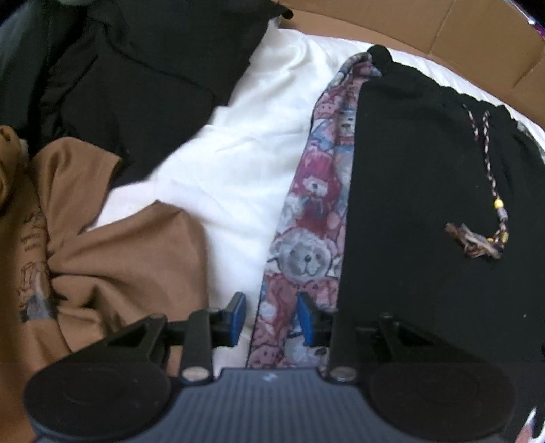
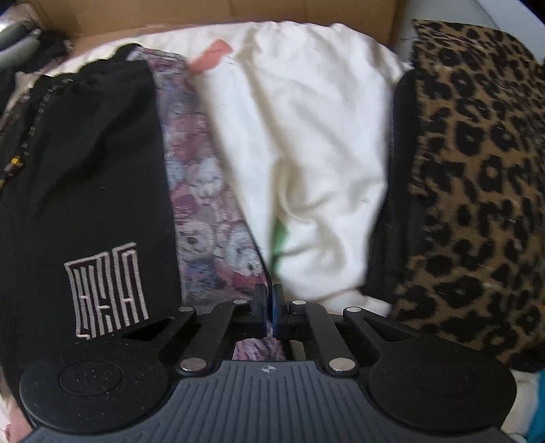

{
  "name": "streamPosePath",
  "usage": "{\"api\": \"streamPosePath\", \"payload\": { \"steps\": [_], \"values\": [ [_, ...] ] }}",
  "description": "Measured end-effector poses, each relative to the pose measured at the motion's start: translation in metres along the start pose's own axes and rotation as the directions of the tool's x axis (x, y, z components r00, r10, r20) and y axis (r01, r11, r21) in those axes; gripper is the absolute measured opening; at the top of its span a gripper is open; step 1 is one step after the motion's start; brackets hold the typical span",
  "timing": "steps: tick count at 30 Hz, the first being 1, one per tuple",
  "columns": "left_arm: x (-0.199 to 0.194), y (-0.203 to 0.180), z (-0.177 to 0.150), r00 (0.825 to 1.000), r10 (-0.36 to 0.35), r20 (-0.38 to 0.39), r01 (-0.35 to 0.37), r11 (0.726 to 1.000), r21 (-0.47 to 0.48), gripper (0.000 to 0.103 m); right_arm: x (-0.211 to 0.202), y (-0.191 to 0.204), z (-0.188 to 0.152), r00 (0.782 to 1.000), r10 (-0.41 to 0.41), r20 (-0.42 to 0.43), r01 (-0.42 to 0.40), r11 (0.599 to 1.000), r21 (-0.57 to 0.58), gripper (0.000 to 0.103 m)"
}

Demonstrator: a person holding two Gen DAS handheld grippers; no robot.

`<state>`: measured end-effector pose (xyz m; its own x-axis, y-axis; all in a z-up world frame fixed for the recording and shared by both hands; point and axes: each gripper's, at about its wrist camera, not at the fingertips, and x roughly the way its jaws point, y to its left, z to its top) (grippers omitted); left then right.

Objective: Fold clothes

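A white sheet point(image 1: 218, 163) is covering the work surface, with a cardboard wall point(image 1: 425, 30) standing along its far edge. Black shorts point(image 1: 419, 191) are lying flat on a bear-print cloth point(image 1: 306, 235), their braided drawstring point(image 1: 487, 191) trailing across the fabric. A brown shirt point(image 1: 112, 259) and dark clothes point(image 1: 136, 75) are piling up to the left; a leopard-print garment point(image 2: 477, 177) is lying to the right. The left gripper point(image 1: 271, 318) is hovering partly open over the bear-print edge, gripping nothing. The right gripper point(image 2: 269, 308) is sitting fully closed at the same cloth's other edge; whether it is pinching fabric is unclear.
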<state>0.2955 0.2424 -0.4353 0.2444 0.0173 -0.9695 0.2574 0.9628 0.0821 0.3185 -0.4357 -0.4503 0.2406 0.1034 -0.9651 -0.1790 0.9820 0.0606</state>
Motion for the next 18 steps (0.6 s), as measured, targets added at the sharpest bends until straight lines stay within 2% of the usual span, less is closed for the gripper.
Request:
{"api": "streamPosePath", "payload": {
  "steps": [2, 5, 8, 9, 10, 18],
  "values": [
    [0.002, 0.004, -0.002, 1.000, -0.007, 0.002, 0.007, 1.000, -0.013, 0.035, 0.002, 0.001, -0.002, 1.000, -0.002, 0.003, 0.002, 1.000, 0.005, 0.001],
    [0.001, 0.005, -0.005, 1.000, 0.004, -0.003, -0.004, 1.000, 0.001, 0.027, 0.000, 0.000, -0.005, 1.000, 0.018, 0.008, -0.018, 0.999, 0.029, 0.003],
    [-0.004, 0.008, -0.011, 1.000, 0.007, -0.022, -0.007, 1.000, 0.009, 0.026, -0.007, -0.005, -0.013, 1.000, 0.022, 0.006, -0.022, 0.998, 0.062, 0.012],
    [-0.006, 0.010, -0.014, 1.000, 0.004, -0.030, -0.004, 1.000, 0.002, 0.026, -0.009, -0.006, -0.016, 1.000, 0.021, 0.005, -0.021, 0.998, 0.066, 0.020],
    [-0.008, 0.012, -0.017, 0.999, 0.001, -0.038, -0.001, 1.000, -0.005, 0.026, -0.011, -0.008, -0.021, 1.000, 0.021, 0.006, -0.022, 0.997, 0.071, 0.024],
    [-0.021, 0.024, -0.069, 0.996, -0.027, -0.085, 0.025, 0.999, -0.022, 0.027, -0.020, -0.014, -0.056, 1.000, 0.024, -0.015, -0.023, 0.995, 0.093, 0.035]
  ]
}}
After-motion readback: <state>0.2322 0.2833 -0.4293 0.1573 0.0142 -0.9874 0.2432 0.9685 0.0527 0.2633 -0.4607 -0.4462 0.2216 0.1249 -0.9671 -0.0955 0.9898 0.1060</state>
